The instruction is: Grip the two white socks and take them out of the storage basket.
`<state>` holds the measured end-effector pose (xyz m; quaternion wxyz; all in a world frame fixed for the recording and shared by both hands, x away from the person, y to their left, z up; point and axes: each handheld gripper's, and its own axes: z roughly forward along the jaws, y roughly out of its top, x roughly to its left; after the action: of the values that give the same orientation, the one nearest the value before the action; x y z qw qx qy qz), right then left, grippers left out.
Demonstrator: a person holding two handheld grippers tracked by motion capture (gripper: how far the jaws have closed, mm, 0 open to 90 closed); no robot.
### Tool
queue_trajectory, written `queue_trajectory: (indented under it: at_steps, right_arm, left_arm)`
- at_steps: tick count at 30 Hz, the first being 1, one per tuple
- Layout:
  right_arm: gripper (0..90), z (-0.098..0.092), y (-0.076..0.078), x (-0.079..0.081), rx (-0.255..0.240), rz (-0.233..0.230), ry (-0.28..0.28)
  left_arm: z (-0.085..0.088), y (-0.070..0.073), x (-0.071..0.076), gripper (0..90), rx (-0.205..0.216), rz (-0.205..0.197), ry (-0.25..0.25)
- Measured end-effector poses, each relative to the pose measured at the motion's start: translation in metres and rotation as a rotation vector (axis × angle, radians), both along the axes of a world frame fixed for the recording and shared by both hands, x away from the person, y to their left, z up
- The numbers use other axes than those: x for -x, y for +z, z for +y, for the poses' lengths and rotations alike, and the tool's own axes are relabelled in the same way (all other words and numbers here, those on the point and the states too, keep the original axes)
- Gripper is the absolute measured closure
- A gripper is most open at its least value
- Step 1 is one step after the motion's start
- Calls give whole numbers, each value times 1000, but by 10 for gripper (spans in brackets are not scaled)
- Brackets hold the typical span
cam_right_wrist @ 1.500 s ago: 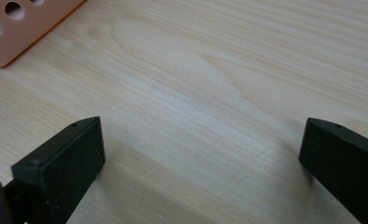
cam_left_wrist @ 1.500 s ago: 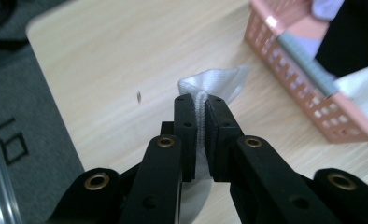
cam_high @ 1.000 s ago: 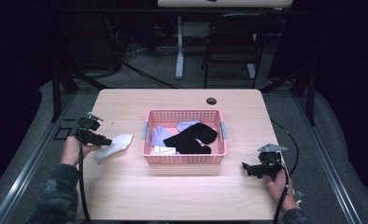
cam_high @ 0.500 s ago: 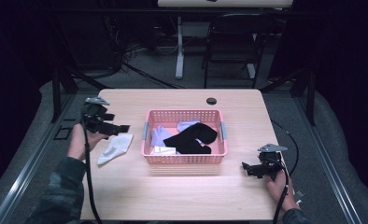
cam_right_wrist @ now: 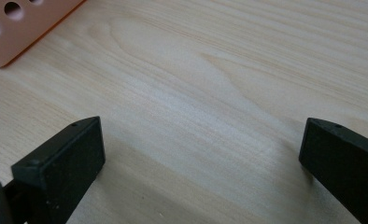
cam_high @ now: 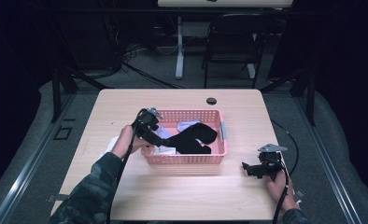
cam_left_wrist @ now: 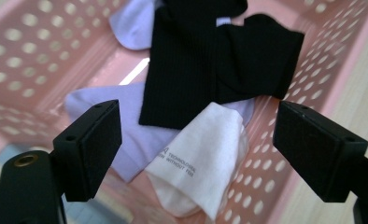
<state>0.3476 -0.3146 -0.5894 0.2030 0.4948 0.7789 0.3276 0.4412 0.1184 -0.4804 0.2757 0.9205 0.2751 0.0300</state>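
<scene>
A pink perforated basket point(cam_high: 218, 128) sits mid-table and holds a black sock point(cam_high: 191, 138), pale lilac socks point(cam_high: 187, 124) and a white sock point(cam_high: 166, 140). My left gripper point(cam_high: 159, 142) hovers open over the basket's left end. In the left gripper view its jaws frame the white sock point(cam_left_wrist: 198, 161), with the black sock point(cam_left_wrist: 210, 60) and a lilac sock point(cam_left_wrist: 126, 126) just beyond. Another white sock point(cam_high: 111, 145) lies on the table left of the basket, partly behind the hand. My right gripper point(cam_high: 245, 168) rests open on bare wood point(cam_right_wrist: 196, 102) near the front right.
A small black disc point(cam_high: 211, 101) lies near the table's far edge. The basket's corner point(cam_right_wrist: 18, 28) shows at the upper left of the right gripper view. A chair and desk legs stand beyond the table, dark floor all around.
My left gripper let go of the white sock on the table, then swung right and over the basket's left end. The right gripper has stayed put.
</scene>
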Motion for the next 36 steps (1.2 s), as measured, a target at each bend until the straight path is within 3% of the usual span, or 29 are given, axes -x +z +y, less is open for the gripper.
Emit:
queue_trajectory:
  at_steps: [3,7,9,13,19,23,27,33,36]
  right_arm:
    - [0,0,0,0,4,-1,-3]
    - [0,0,0,0,0,-1,-2]
    - [0,0,0,0,-1,-2,-1]
    - [0,0,0,0,0,-2,2]
    - [0,0,0,-1,9,2,7]
    - [0,0,0,-1,10,2,8]
    - [0,0,0,-1,8,-1,9]
    - [0,-1,0,-1,11,0,10]
    - [0,-1,0,-1,12,1,11]
  left_arm:
    - [-7,-9,1,177,-40,13,-59]
    - [-15,-13,-4,214,-108,25,-82]
    - [-19,-13,-3,245,-161,5,-91]
    - [-23,-16,-5,305,-207,31,-116]
    - [-35,-25,-6,366,-226,63,-177]
    - [-43,-29,-5,444,-279,70,-210]
    - [-48,-33,-4,552,-311,67,-207]
    - [-52,-42,-6,718,-361,94,-175]
    - [-53,-43,-7,794,-364,82,-163]
